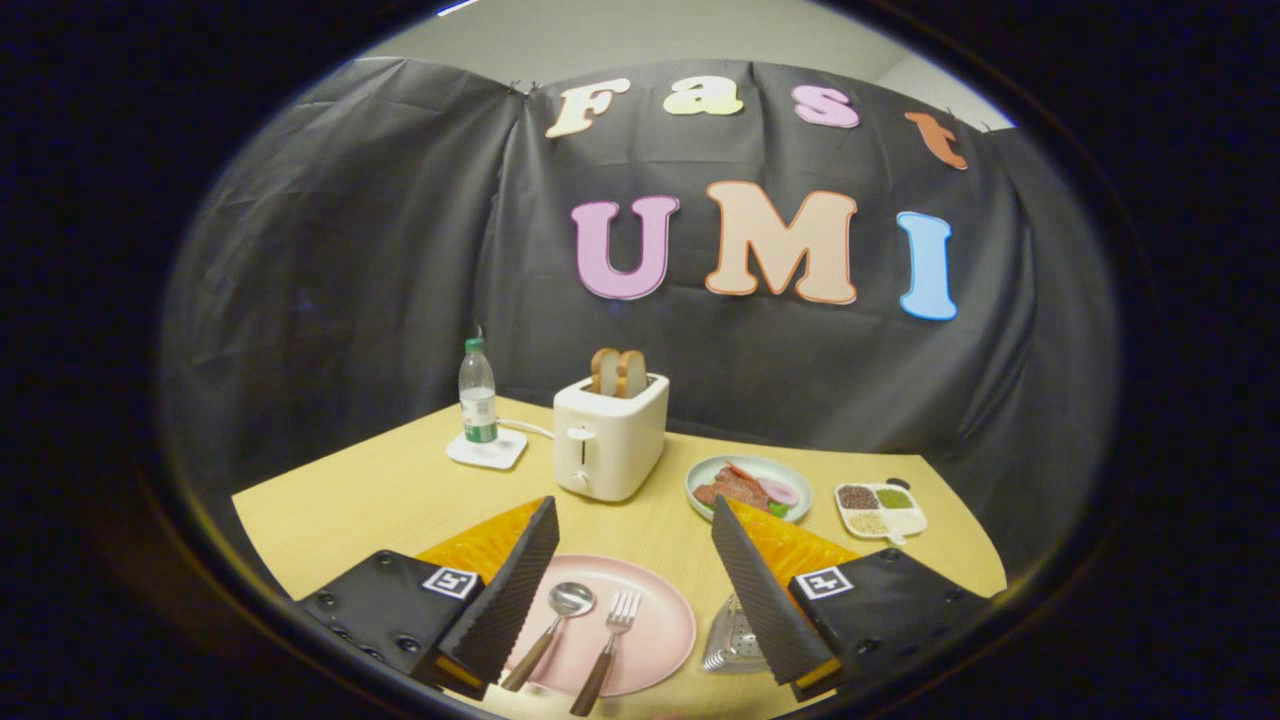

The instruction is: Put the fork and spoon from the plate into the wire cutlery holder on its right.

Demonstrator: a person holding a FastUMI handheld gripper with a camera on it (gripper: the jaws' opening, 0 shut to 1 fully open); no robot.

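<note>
The job has not started yet. On the table's [380, 490] near edge sits the pink plate [655, 625], with the wire holder [735, 640] just to its right. The spoon [560, 612] and fork [612, 632] lie side by side on the plate. The gripper [635, 580] hangs above them, tipped down, fingers wide apart and holding nothing. Next it likely must drop onto one handle and pinch it.
</note>
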